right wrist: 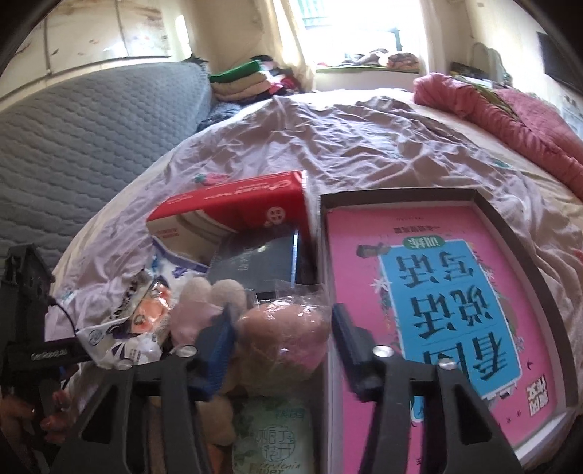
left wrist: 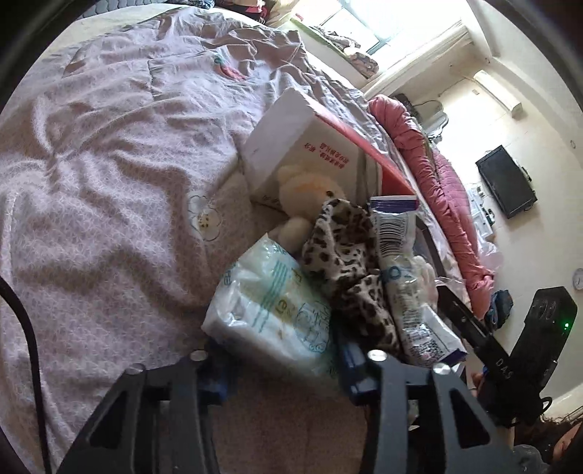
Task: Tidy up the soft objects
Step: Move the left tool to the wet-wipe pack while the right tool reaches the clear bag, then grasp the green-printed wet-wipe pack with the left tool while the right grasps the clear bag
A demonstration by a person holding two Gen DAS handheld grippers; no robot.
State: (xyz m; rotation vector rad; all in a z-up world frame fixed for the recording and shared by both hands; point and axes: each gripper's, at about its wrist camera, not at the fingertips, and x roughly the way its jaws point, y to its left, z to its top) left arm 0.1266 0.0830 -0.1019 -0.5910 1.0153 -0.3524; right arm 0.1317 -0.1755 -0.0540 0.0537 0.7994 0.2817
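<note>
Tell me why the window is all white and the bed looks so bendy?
Right wrist view: daylight through the window burns out to white glare, and the fisheye lens bows the bed's lilac sheet into a dome. Left wrist view: its window is washed out too, with dark round corners.

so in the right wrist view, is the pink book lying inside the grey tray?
Yes, the pink book lies flat inside the grey tray, whose raised rim frames it along the far and right edges.
</note>
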